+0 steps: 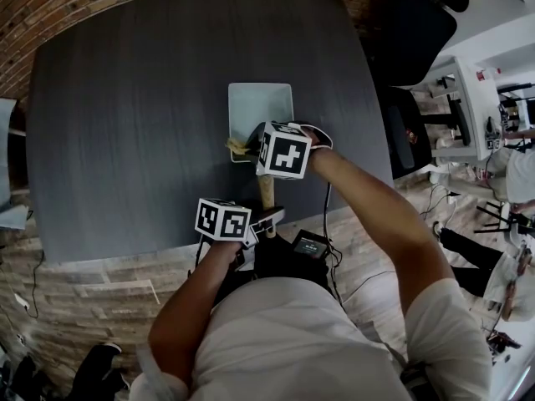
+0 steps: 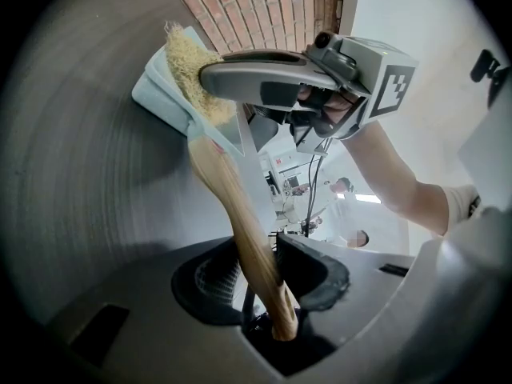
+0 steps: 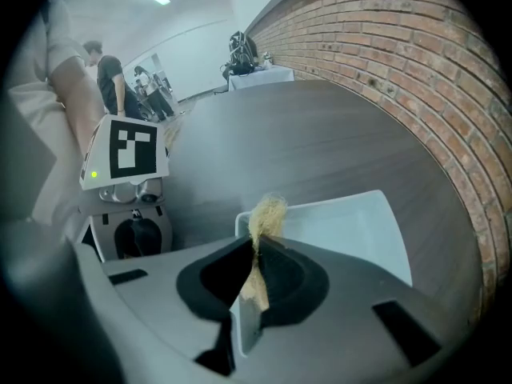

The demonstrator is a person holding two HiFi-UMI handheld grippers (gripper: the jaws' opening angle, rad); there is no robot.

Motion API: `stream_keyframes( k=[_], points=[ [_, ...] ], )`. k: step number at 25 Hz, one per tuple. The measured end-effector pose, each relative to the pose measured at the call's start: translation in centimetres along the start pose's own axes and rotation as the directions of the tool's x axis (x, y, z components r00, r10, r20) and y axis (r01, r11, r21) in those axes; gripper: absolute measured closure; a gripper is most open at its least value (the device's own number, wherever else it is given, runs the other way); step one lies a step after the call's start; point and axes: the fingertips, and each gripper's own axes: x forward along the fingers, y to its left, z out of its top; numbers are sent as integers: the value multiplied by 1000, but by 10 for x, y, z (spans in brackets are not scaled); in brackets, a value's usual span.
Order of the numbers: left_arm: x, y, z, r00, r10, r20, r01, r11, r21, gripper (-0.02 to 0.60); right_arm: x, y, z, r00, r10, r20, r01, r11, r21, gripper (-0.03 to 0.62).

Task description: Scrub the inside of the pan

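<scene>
Closest to the head camera was the person's white shirt [image 1: 292,341], with both forearms reaching forward over the near edge of the dark grey wood-grain table [image 1: 125,124]. A pale blue square pan [image 1: 261,107] sat flat on that table just ahead, its tapered light wooden handle [image 2: 240,214] pointing back toward the person. The left gripper [image 2: 260,266] was clenched round the end of this handle, probably to brace the pan so it would not slide or spin under the rubbing. The right gripper [image 3: 256,270] pointed steeply down with its jaws squeezed tight on a straw-coloured fibrous scrubber [image 3: 268,214], whose tuft stuck out past the tips so that fibre, not plastic, would meet the pan. That tuft sat at the pan's near left corner by the rim. Whether it pressed on the pan's floor I could not tell.
</scene>
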Motion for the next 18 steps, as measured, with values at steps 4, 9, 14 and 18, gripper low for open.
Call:
stream_keyframes(
  k=[4,9,14,18],
  points=[
    [-1,-1,0,1000,2,0,-2,1000,2,449,-8,-12,0,998,-57,5,57,998,-11,562],
    [-1,0,0,1000,3,5,-3,1000,-7,449,-14,-38,-4,982,-186,-23,185,982,-49,562],
    [-1,0,0,1000,2,8,-2,1000,-8,449,-4,-53,-17,967,-240,-80,234,969,-84,539],
    [-1,-1,0,1000,1,5,-1,1000,-6,449,5,-56,-25,959,-266,-101,256,961,-99,409]
  ],
)
